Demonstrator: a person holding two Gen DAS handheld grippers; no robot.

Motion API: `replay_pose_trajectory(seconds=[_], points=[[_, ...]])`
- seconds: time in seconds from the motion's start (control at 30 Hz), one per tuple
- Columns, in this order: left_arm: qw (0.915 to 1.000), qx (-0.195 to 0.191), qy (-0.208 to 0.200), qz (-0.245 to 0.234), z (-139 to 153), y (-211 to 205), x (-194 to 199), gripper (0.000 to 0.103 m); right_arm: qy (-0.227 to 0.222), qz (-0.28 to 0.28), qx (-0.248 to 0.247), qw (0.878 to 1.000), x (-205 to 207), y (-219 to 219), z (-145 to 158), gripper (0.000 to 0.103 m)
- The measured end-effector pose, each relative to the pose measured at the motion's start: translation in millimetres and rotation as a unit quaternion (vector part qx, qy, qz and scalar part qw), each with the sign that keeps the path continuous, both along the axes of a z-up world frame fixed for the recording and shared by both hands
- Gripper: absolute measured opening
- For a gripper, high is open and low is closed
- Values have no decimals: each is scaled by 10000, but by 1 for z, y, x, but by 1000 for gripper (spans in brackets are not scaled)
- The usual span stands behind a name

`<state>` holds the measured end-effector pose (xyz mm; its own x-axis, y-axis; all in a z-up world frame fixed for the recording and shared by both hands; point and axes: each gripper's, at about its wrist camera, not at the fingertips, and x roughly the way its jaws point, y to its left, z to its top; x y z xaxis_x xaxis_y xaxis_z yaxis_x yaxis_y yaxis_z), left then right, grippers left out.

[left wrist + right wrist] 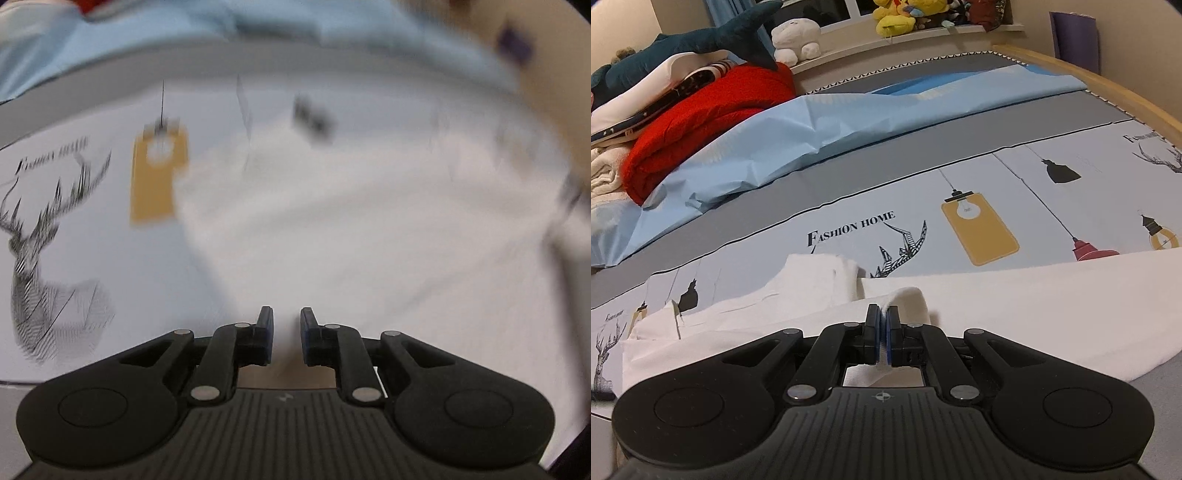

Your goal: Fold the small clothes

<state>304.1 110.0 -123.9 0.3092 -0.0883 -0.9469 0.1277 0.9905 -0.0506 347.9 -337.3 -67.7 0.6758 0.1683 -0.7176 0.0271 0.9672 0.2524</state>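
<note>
One white garment (pixel 997 314) spread flat, rumpled; right tool (pixel 883 332) pinches fold; left tool (pixel 287 332) parted, holding nothing.

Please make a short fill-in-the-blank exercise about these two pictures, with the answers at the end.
1. The right gripper is shut on a fold of the ____ garment.
2. The left gripper has its jaws ____, with white cloth ahead of it.
3. The dark plush shark lies on top of the ____ blanket.
4. The sheet bears the words FASHION ____.

Answers: white; open; red; HOME
</note>
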Motion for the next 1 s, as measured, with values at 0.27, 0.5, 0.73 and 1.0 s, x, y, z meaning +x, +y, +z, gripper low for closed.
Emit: replay_pose_trajectory(seconds=[0.27,0.5,0.73,1.0], points=[[9888,1330,468,-481,-18,12,-18,13,-289,351,-291,9985,-7,7,19,2],[9981,265,-494,-273,28,15,-11,15,812,-306,-1046,9907,-2,-11,-20,7],[9977,-402,-320,-435,9,-3,-12,15,651,581,-433,9952,-2,11,-23,21],[9988,43,-44,-477,9,-8,-11,4,987,20,-820,9917,-4,-7,-32,26]])
